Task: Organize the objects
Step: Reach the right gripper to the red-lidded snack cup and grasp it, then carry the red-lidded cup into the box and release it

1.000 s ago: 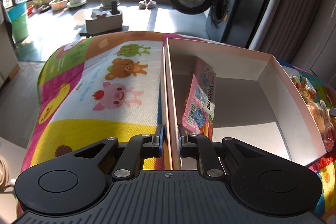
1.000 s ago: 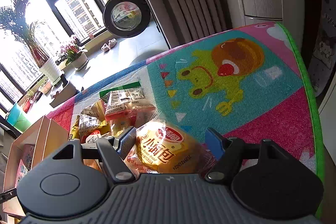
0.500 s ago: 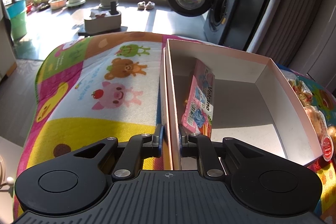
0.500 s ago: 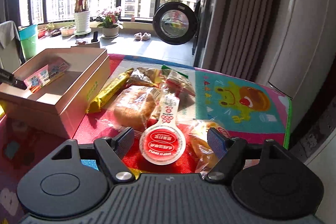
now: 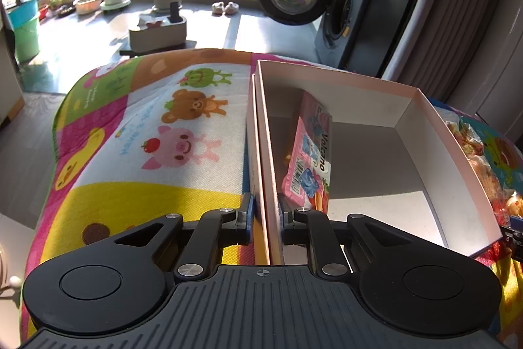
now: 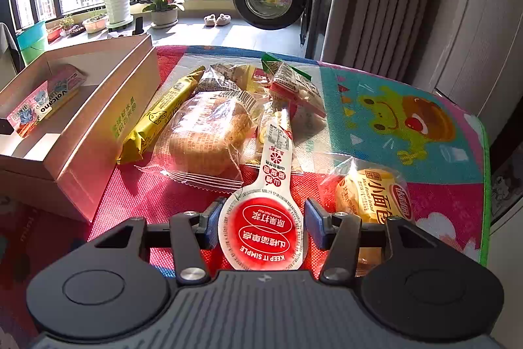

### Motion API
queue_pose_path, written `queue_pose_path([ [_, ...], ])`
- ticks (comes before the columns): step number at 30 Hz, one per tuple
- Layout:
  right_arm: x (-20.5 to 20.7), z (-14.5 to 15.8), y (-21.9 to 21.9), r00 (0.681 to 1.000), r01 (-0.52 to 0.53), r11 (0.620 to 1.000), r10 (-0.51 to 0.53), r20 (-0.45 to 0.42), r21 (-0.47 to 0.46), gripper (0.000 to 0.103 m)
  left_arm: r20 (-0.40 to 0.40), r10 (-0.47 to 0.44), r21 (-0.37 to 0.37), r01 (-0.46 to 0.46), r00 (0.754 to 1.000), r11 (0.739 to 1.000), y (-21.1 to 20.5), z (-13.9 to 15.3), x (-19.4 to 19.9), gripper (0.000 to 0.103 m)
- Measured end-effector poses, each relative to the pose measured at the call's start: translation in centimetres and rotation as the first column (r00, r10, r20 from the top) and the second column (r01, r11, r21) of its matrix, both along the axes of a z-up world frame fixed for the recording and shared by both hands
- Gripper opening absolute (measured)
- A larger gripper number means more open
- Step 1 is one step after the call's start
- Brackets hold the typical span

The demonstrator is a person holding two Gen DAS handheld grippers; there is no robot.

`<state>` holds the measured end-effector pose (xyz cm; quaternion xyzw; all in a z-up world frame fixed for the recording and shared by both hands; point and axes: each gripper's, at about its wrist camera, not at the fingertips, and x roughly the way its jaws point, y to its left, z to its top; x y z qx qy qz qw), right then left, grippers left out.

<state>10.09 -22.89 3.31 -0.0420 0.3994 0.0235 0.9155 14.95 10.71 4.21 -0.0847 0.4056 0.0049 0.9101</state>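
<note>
My left gripper [image 5: 265,213] is shut on the near left wall of the open cardboard box [image 5: 421,107]. A pink Volcano packet [image 5: 310,152] leans inside the box against that wall. In the right wrist view the box [image 6: 108,133] stands at the left, with the pink packet [image 6: 42,107] in it. My right gripper [image 6: 263,218] is low over the mat, with a red spoon-shaped jelly snack [image 6: 264,228] between its fingers. Both pads touch the snack's round end. The snack lies flat on the mat.
Beyond the red snack lies a pile of snacks: a wrapped round bread [image 6: 209,136], a yellow bar [image 6: 163,113] and several small packets. A yellow bun packet [image 6: 376,195] sits just right of my right gripper. The cartoon mat [image 5: 147,126] covers the table, and its green edge [image 6: 483,152] is at the right.
My right gripper swung from the bun packet to the red spoon-shaped snack, dropped lower, and its fingers narrowed onto it. The left gripper has held the box wall throughout.
</note>
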Motion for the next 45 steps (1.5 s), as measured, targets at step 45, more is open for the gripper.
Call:
queue_pose_path([
  [45,0.3,10.2,4.3,0.977,-0.041,0.975,-0.006,0.212,0.216,0.072,-0.003,-0.005,-0.056,0.005,1.000,0.998,0.9,-0.1,-0.3,0.019],
])
